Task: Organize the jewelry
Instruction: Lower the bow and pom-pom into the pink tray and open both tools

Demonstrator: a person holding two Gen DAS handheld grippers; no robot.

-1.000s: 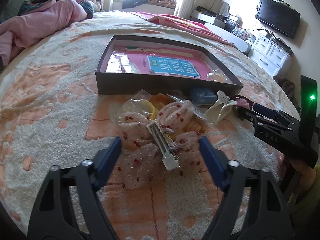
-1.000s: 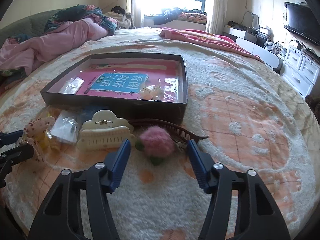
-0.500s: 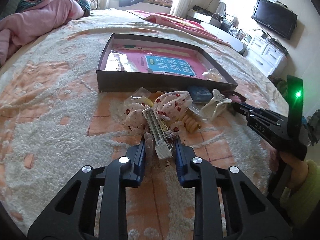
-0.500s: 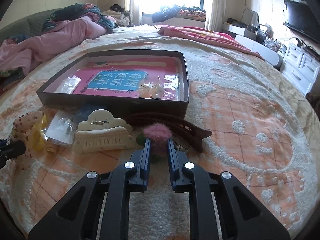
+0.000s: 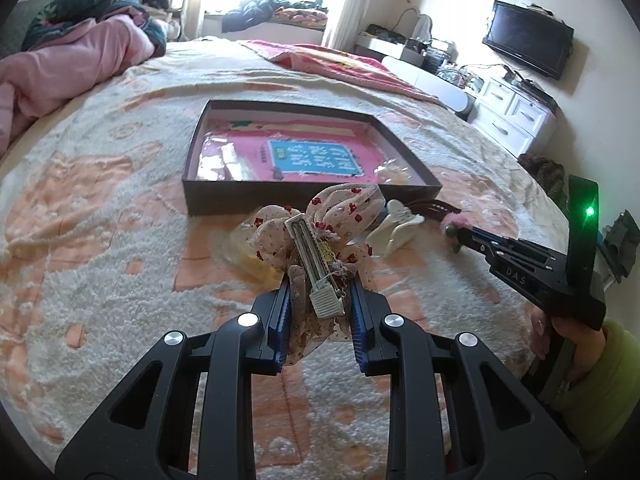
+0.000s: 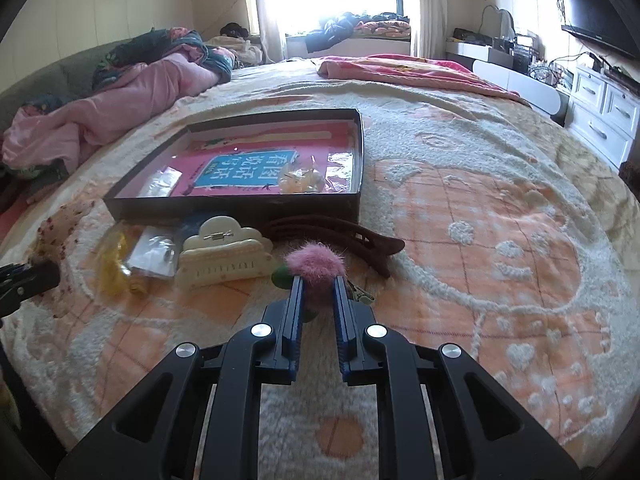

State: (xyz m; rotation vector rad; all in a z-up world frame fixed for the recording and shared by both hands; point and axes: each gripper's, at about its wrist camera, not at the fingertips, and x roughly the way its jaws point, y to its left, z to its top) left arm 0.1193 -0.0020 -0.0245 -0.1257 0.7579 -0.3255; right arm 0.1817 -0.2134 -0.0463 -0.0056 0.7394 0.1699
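My left gripper (image 5: 318,288) is shut on a dotted pink fabric bow hair clip (image 5: 340,216), whose metal barrette faces up; the bow hangs a little above the bed cover. In the right wrist view my right gripper (image 6: 318,280) is shut on a fluffy pink pom-pom hair clip (image 6: 316,262), low over the cover. A dark shallow box (image 5: 304,200) with a pink book inside lies just beyond both. The same box (image 6: 240,208) holds a small clear bag with yellowish pieces at its near right corner.
In front of the box lie a cream claw clip (image 6: 224,258), a long brown hair clip (image 6: 340,232) and small clear bags with yellow items (image 6: 116,264). Pink bedding is bunched at the far left. A person's hand in a green sleeve (image 5: 592,364) holds the right gripper.
Both grippers went from wide open to shut, the left on the bow clip and the right on the pom-pom clip. The bow has risen off the pile of bags.
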